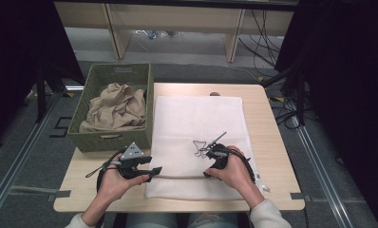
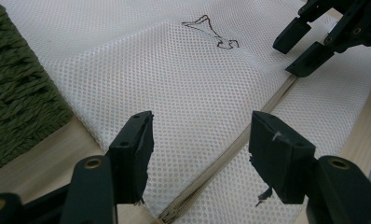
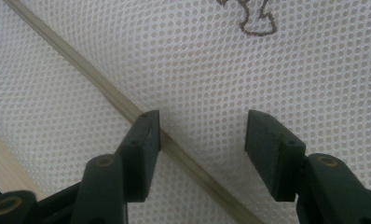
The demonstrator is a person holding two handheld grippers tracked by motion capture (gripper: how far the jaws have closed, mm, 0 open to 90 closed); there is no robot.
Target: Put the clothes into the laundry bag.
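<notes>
Both grippers hover over the white mesh bag point(image 1: 199, 142), near its zipper point(image 3: 127, 109): left gripper point(image 1: 155, 172) released, right gripper point(image 3: 200, 140) released too, nothing grasped.

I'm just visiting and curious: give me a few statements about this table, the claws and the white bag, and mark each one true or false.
1. The white mesh bag lies flat on the table. True.
2. The green basket is empty. False: a beige cloth lies in it.
3. The left claw is clamped shut. False: its jaws stand open above the bag.
4. The right claw is open over the bag's zipper strip. True.
5. The bag is plain white. False: it bears a dark outline drawing.
</notes>
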